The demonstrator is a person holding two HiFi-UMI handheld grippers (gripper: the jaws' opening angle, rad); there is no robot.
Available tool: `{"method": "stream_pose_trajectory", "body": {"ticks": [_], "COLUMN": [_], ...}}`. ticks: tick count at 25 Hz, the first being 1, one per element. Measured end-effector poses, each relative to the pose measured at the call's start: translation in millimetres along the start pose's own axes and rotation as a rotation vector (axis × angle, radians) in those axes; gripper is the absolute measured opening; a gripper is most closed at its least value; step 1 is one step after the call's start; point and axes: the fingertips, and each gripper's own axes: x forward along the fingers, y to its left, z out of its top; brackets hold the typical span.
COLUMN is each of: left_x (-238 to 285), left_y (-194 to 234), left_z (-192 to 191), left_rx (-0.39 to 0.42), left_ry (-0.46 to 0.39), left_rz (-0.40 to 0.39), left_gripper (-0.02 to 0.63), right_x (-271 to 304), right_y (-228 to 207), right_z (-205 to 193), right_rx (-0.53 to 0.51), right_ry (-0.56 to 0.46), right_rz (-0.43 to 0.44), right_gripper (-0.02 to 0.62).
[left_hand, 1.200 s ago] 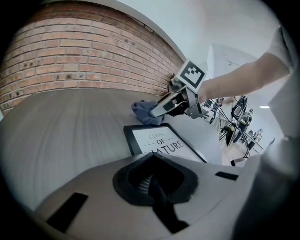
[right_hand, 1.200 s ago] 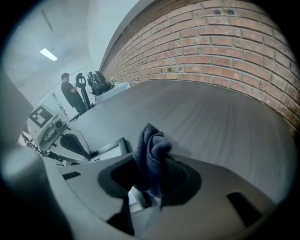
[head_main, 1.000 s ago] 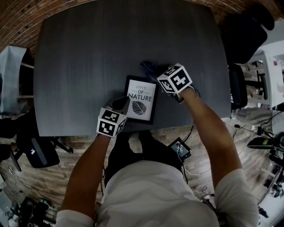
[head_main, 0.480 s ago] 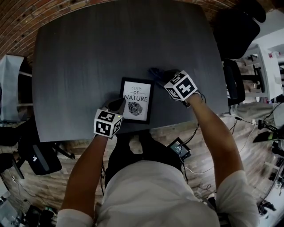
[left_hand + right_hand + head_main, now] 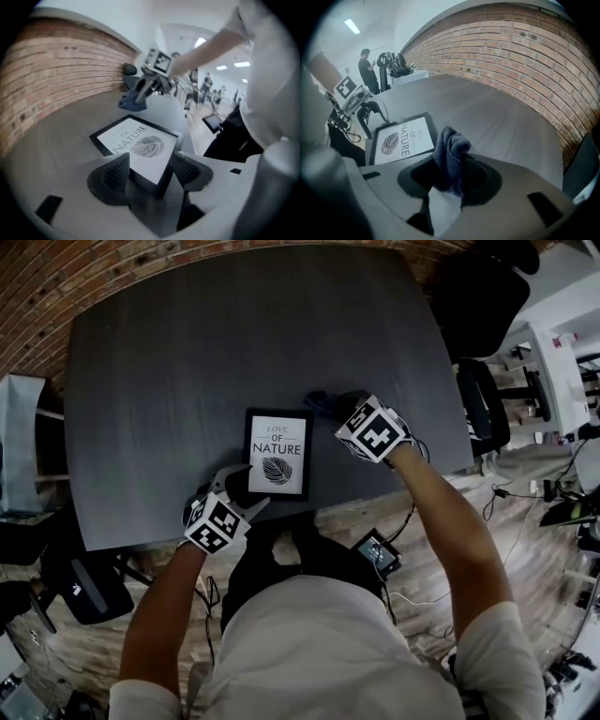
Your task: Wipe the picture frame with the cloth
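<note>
Person's wearing a loose white tee [image 5: 328, 652] with short sleeves [image 5: 487, 629] that are ending above the elbows, plus dark trousers [image 5: 281, 563]. The right gripper [image 5: 330, 409] is sporting a white cube [image 5: 373, 432] with chunky black square markers on every face that's showing, and up close its body is looking like smooth pale grey plastic with dark, rounded pads [image 5: 485, 183] sitting in it. A thin black cable [image 5: 419, 448] is looping off it by the wrist.
</note>
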Motion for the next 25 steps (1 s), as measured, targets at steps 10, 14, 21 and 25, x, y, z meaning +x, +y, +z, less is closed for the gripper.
{"method": "stream_pose_trajectory", "body": {"ticks": [10,14,21,25], "left_x": [25.7,30.7,29.8,30.2], "left_y": [-9.9,-7.2,-8.6,-8.2], "left_z": [-9.5,-6.9,-3.1,-3.9], "left_rx": [0.171,0.151,0.074,0.072], "left_ry": [0.123,0.107,0.045,0.041], "left_rz": [-0.035,-0.057,-0.119,-0.129], "left_gripper": [0.281,0.278,0.267,0.264], "right_x": [20.0,30.9,32.4,31.3], "right_y": [-12.6,-18.3,-13.7,-4.9], "right_z": [8.0,7.5,5.3,8.2], "right_rx": [0.364,0.471,0.524,0.537], "right_ry": [-0.086,-0.102,-0.121,-0.150], "right_rz": [-0.019,-0.028,-0.017,-0.012], "right_gripper": [0.143,0.143,0.140,0.137]}}
